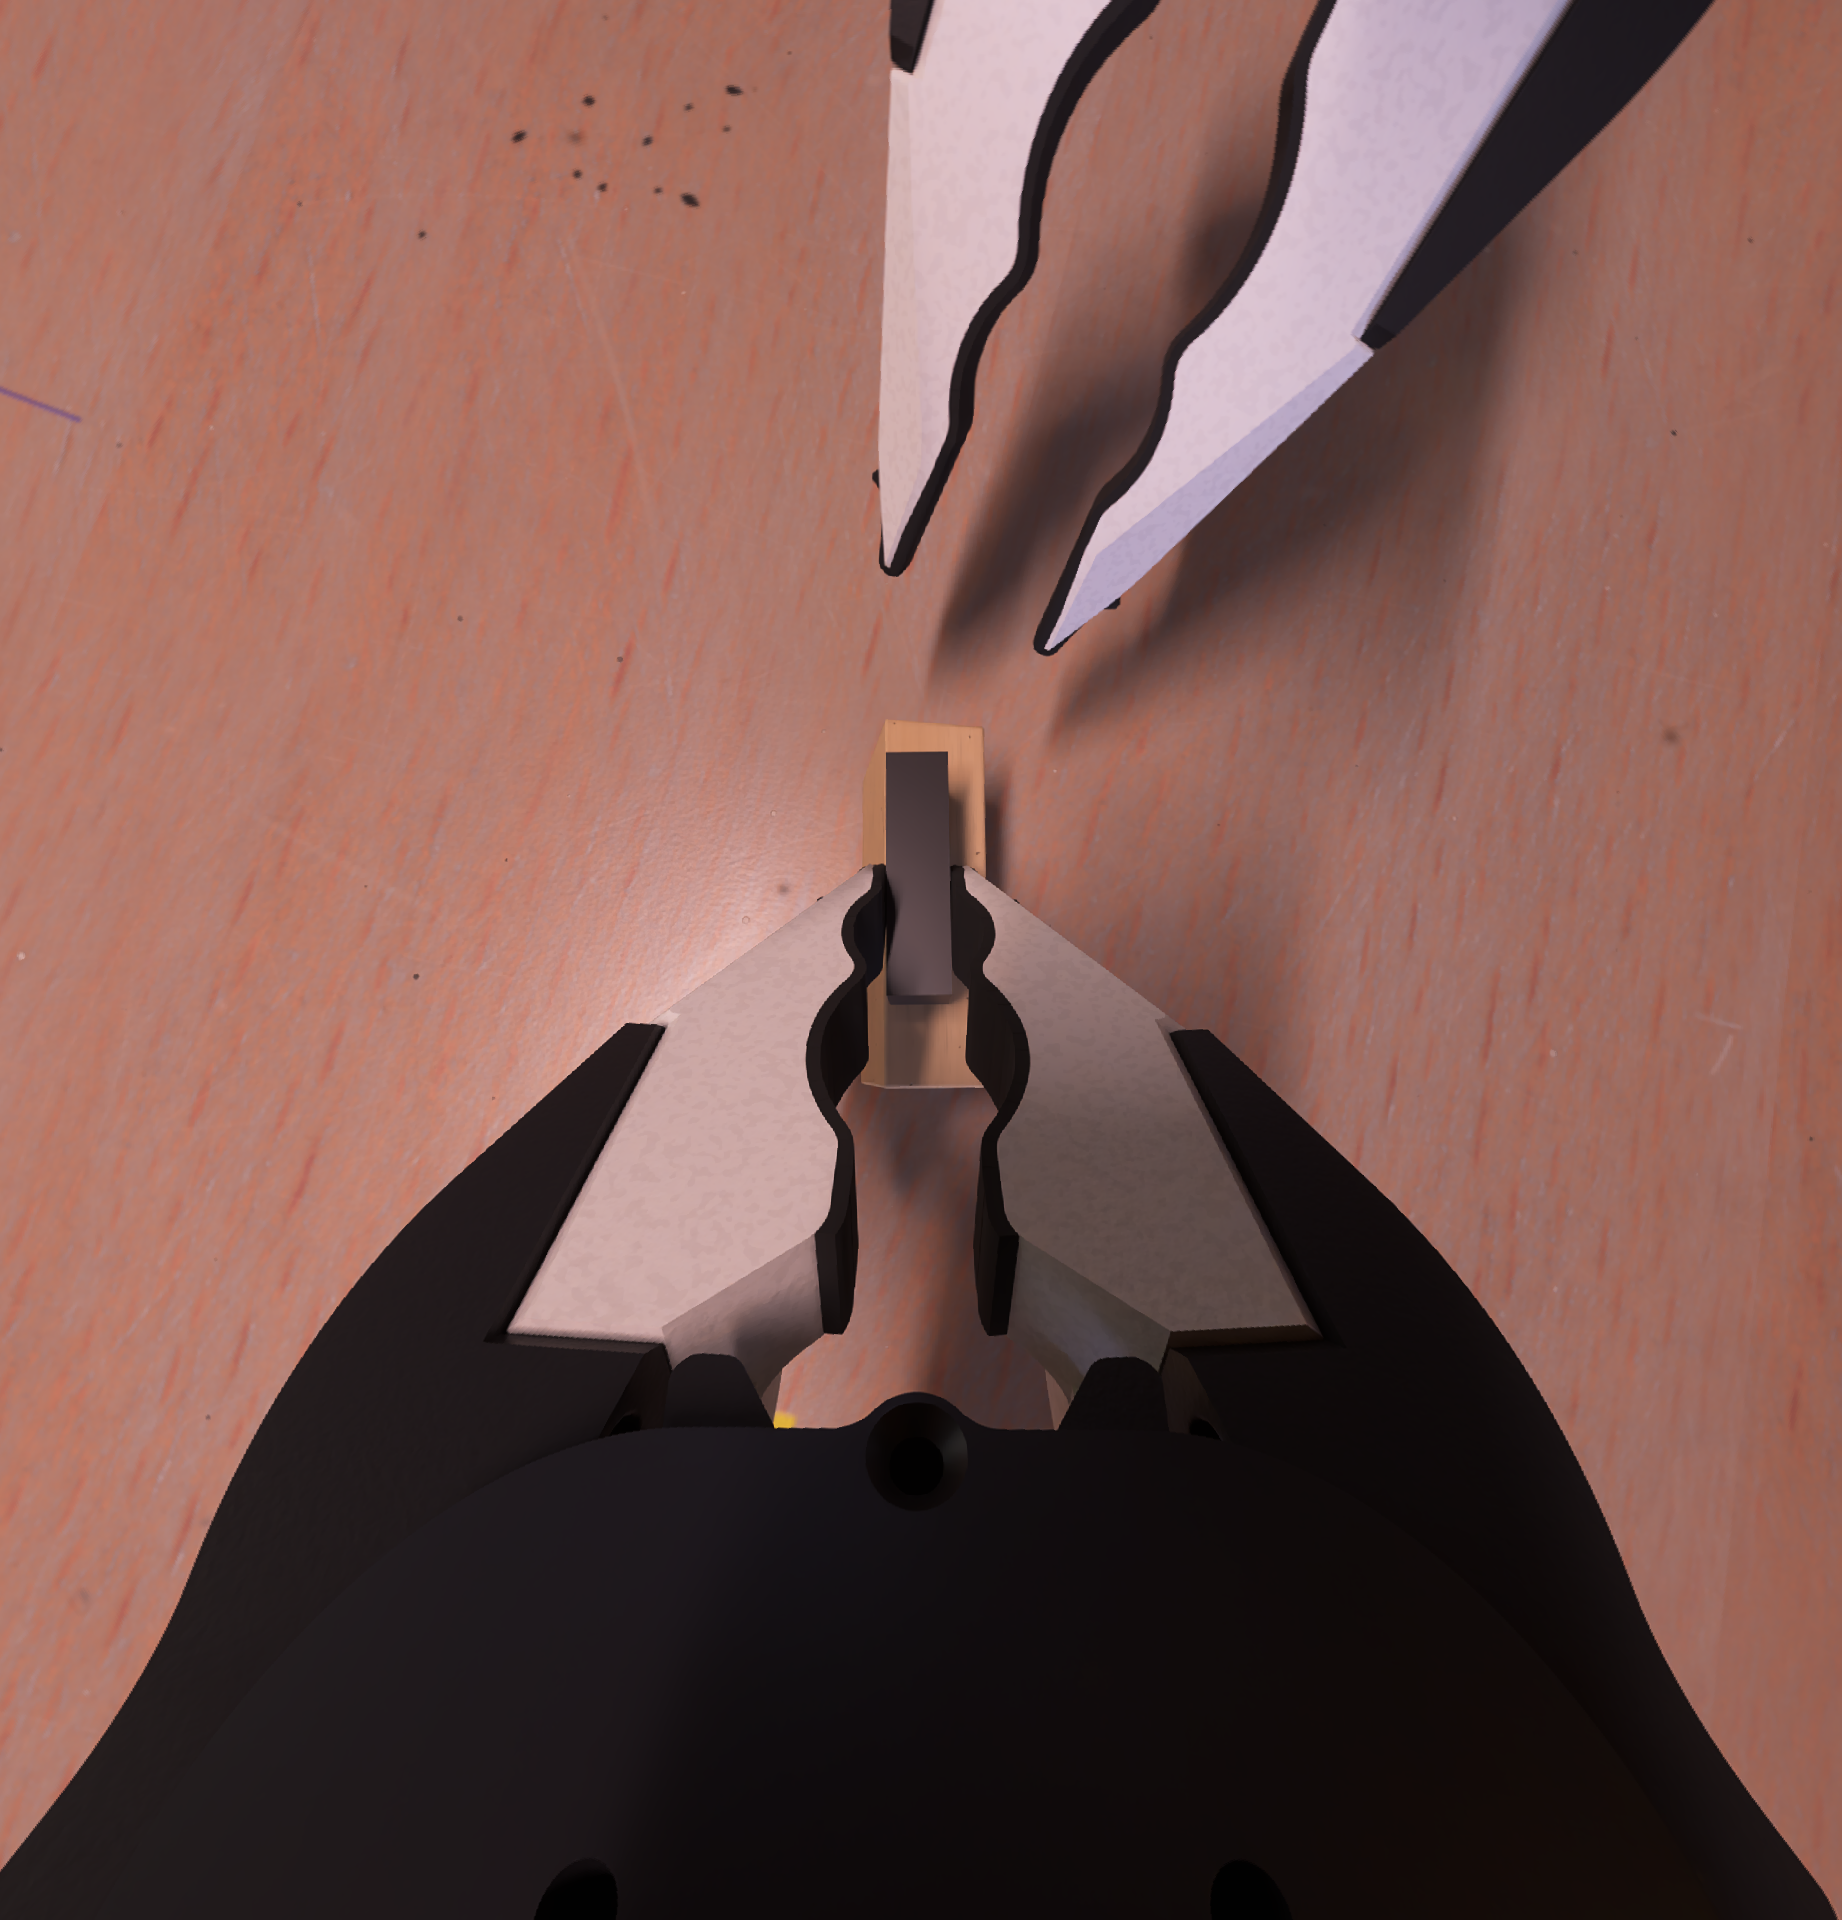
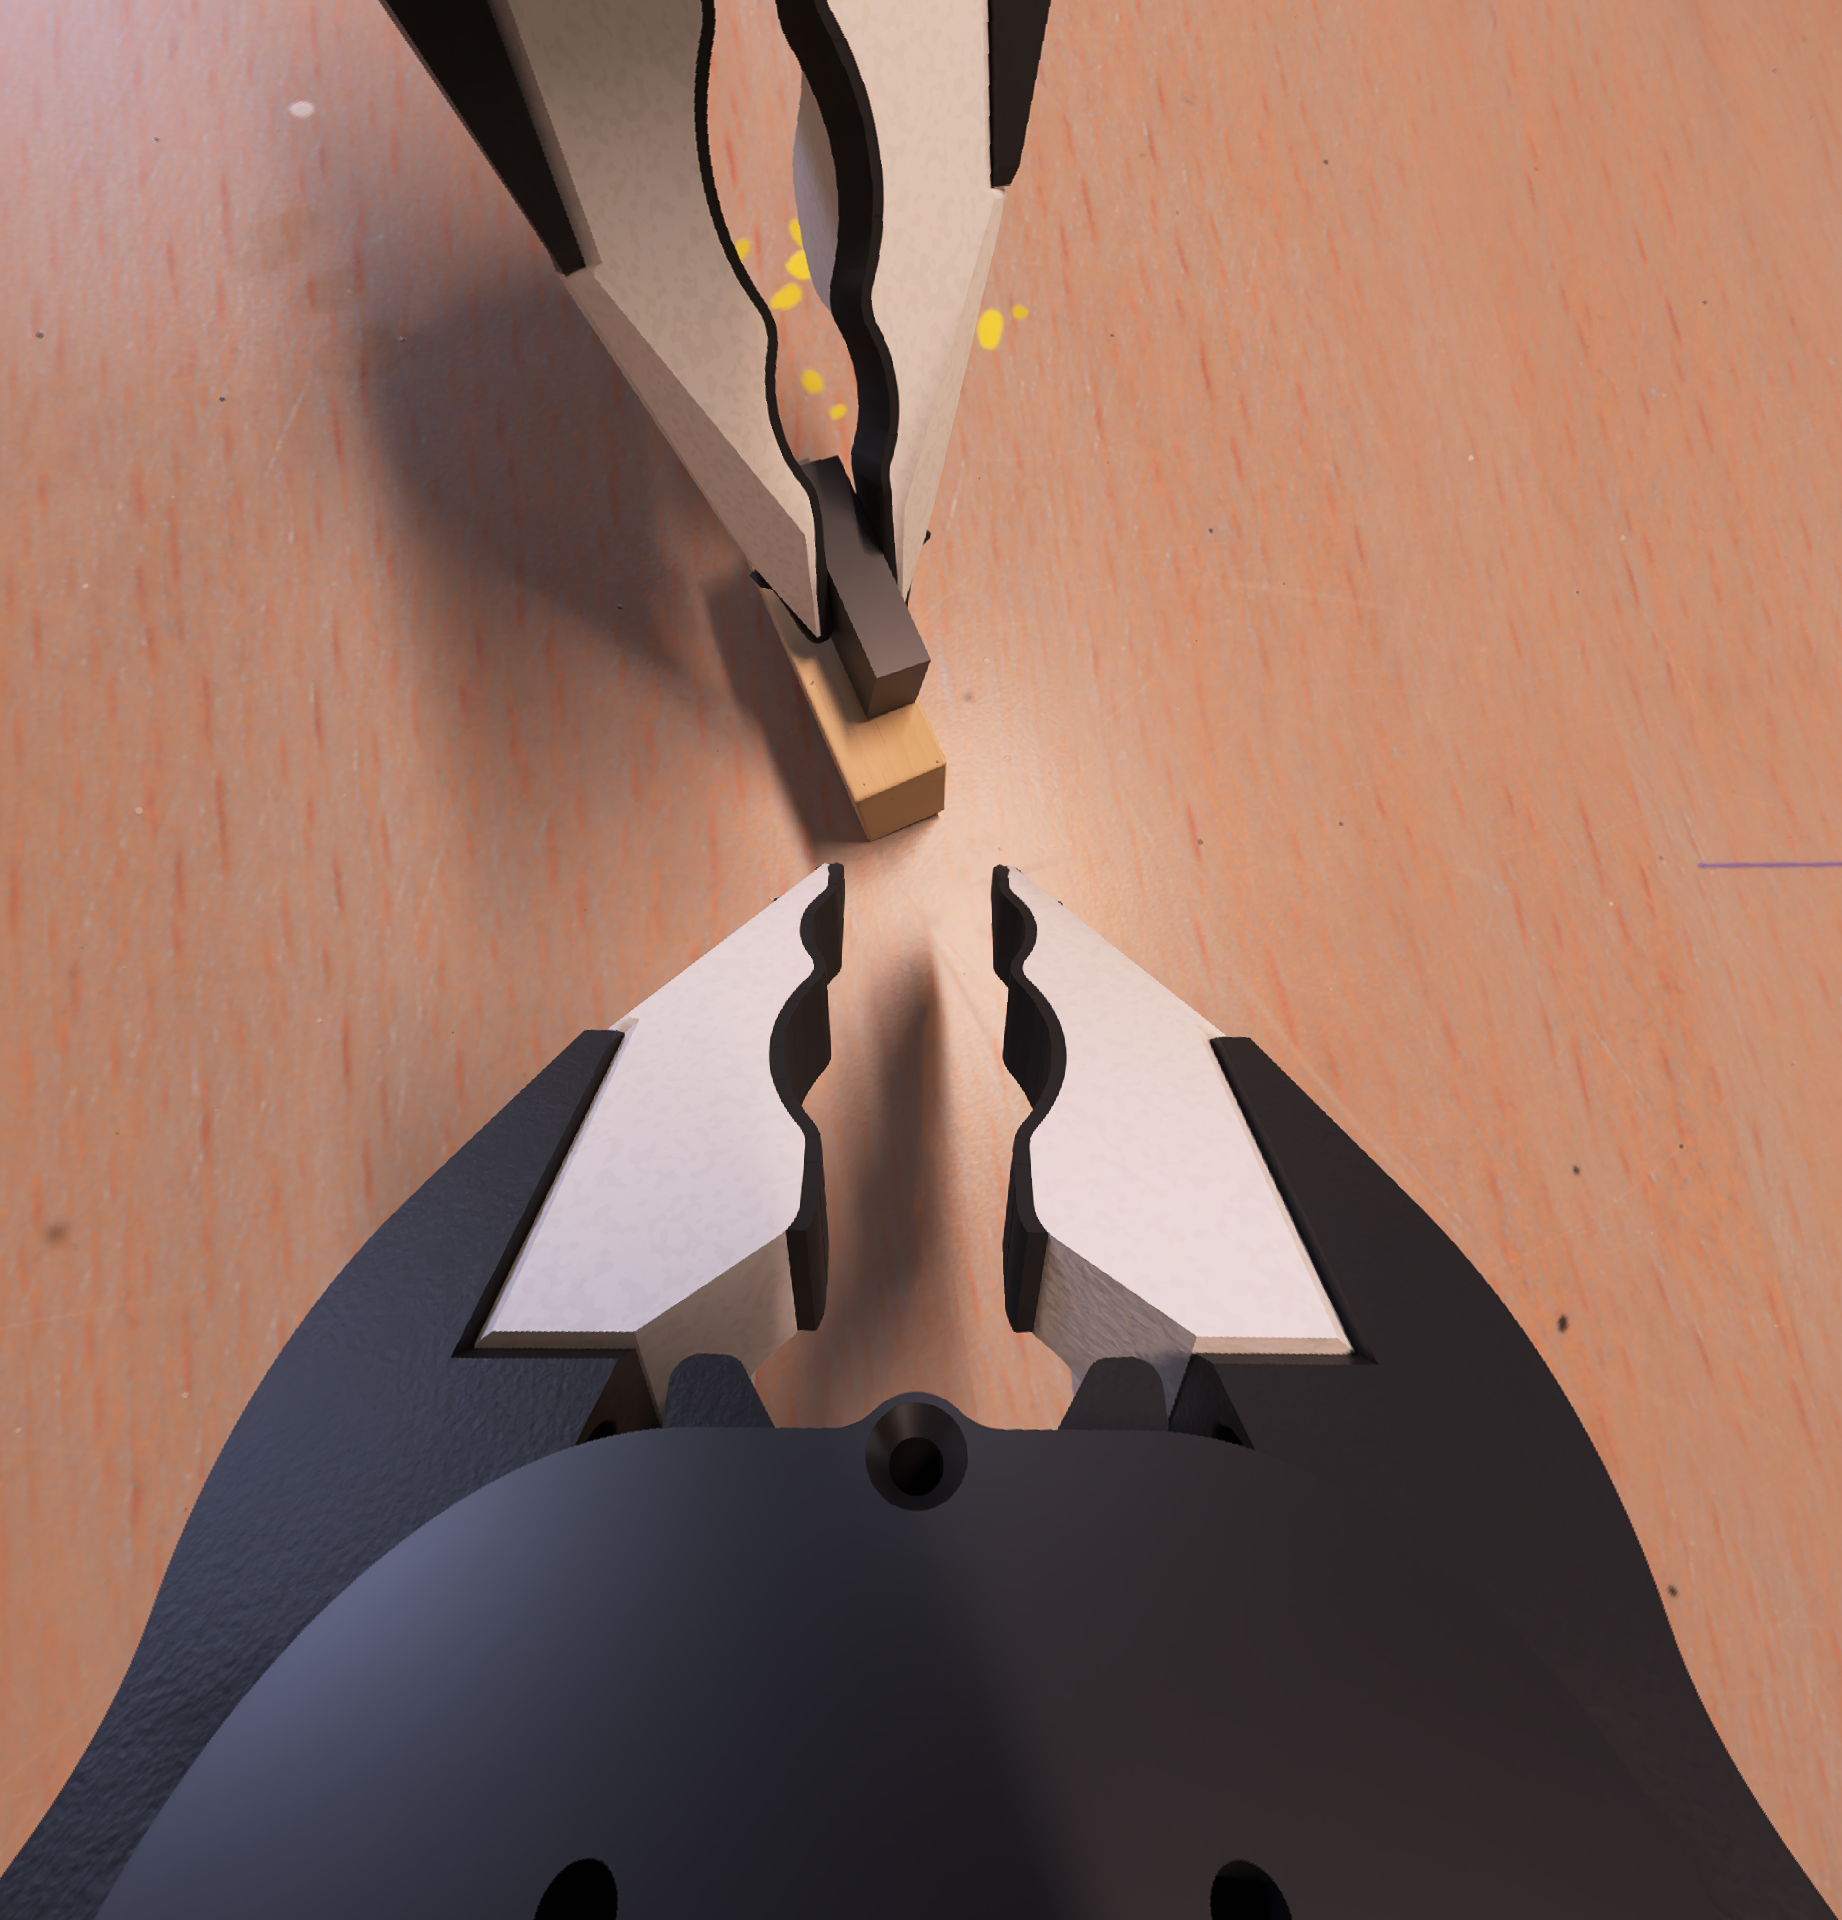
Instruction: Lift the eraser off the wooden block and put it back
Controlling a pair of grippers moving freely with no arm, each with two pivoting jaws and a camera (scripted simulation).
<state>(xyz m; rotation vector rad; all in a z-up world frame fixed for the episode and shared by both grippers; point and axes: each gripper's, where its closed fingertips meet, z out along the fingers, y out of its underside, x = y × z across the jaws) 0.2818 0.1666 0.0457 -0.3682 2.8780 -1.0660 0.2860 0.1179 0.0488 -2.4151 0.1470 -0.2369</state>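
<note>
My left gripper [image 1: 917, 883] is pinched on the eraser [image 1: 917, 873], a dark grey bar that runs lengthwise between my two fingertips and extends past them away from the gripper body. In the right wrist view the same left gripper [image 2: 863, 608] comes down from the top of the frame, and the eraser [image 2: 875, 634] sits directly over the wooden block [image 2: 886, 774], parallel to it; I cannot tell whether the two are touching or slightly apart. The wooden block [image 1: 967, 790] lies on the reddish wooden table [image 1: 273, 727] under my left fingertips, its far end projecting beyond them. My right gripper [image 2: 917, 883] is spread, with nothing between its fingers. Its tips stand just short of the near end of the block, not touching it. In the left wrist view the right gripper [image 1: 969, 608] hangs beyond the block's far end, tips apart.
</note>
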